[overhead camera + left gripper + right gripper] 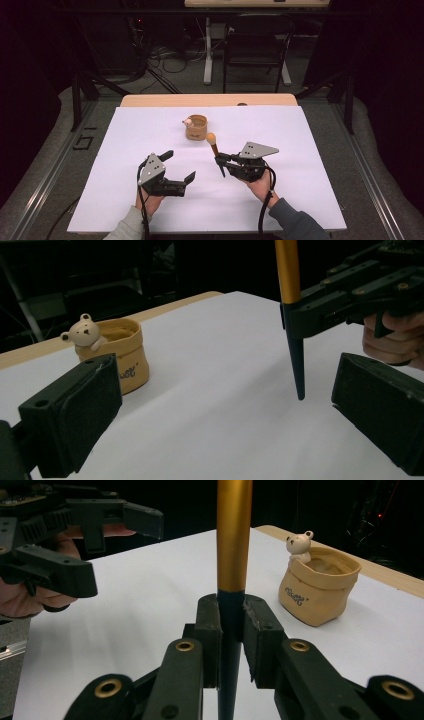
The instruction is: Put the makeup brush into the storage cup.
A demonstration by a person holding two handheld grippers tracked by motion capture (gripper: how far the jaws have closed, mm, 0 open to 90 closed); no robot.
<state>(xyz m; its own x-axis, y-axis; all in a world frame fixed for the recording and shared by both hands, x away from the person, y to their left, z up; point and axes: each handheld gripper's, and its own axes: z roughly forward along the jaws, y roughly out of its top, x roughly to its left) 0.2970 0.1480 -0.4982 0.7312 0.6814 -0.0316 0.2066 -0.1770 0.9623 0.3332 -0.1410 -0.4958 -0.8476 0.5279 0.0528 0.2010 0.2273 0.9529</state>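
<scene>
Clamped between the two black, matte jaws of my right gripper (231, 645) is a slender brush-like tool with a dark tapered lower shaft, a smooth gold metal barrel and a rounded tan tip (214, 145). The jaws press flat against the dark shaft from both sides, just below the gold barrel. It stands nearly upright, its dark pointed end hanging close above the sheet; I cannot tell whether it touches.

My left gripper (170, 167) holds nothing; its blocky, rubber-faced jaws stand wide apart. In the left gripper view the tool's point hangs between them, nearer the right-hand pad.

Beneath both lies a smooth white paper sheet (150, 130) covering the pale wooden table (150, 100).

Beyond my right jaws, off to their right, sits a small tan sack-shaped pot with a cream bear figure perched on its rim (316, 582), well apart from the tool. Its glazed wall shows soft folds and dark lettering.
</scene>
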